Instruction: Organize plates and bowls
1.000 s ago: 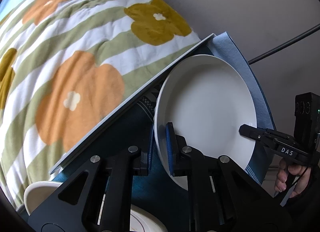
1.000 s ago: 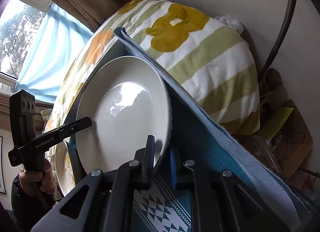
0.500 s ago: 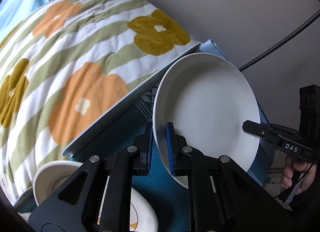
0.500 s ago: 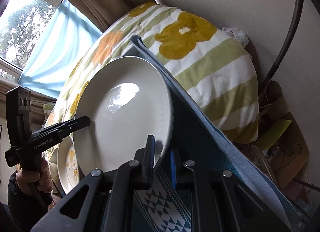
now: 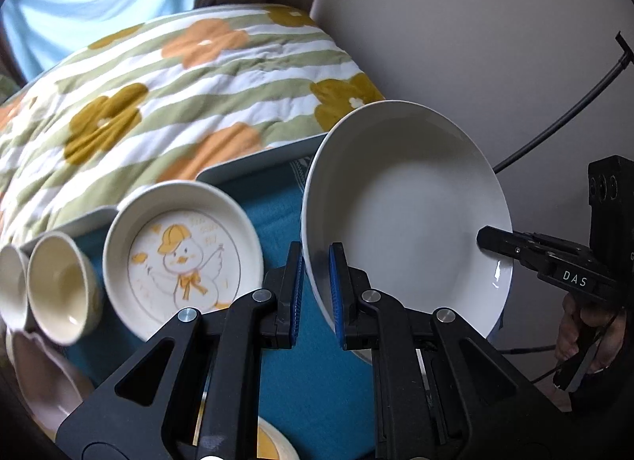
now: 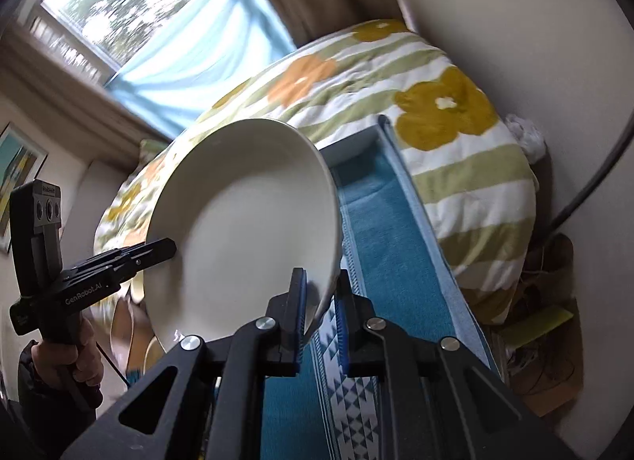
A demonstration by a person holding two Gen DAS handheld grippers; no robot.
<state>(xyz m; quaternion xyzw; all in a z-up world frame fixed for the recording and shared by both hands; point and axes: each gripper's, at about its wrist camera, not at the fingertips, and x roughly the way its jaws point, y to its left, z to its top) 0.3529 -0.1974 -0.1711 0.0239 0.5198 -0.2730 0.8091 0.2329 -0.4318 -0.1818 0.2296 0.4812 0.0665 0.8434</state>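
A large, plain white ceramic plate (image 5: 412, 218) is held clear of the worktop, tilted with its hollow face toward both cameras, and carried by two grippers at once. The left gripper (image 5: 316, 293) has its jaws closed on the plate's near left rim, one blue pad on each face of the rim. The right gripper (image 6: 320, 311) has its jaws clamped on the opposite rim in the same manner; in the left wrist view it shows as a black tool marked "DAS" reaching in from the right, its tips meeting the plate's edge, with the person's hand (image 5: 586, 335) around its handle.

Below the plate lies a teal woven cloth (image 5: 277, 222) with a white geometric border, spread over the pale-edged worktop (image 5: 253, 161). On the cloth, left of the held plate, sits a cream round dish printed with a duck in a yellow cap (image 5: 182, 262). Just beside it, further left, stand two small cream cups (image 5: 59, 285), side by side (the outer one cut by the frame edge). A pale pinkish dish (image 5: 43, 380) shows partly at the lower left, and a yellow-rimmed piece (image 5: 273, 440) peeks out beneath the left gripper's frame.

Behind the worktop a quilt striped green and white with orange and mustard flowers (image 5: 158, 95) covers a bed, against a light wall with a window and blue curtain (image 6: 198, 60).
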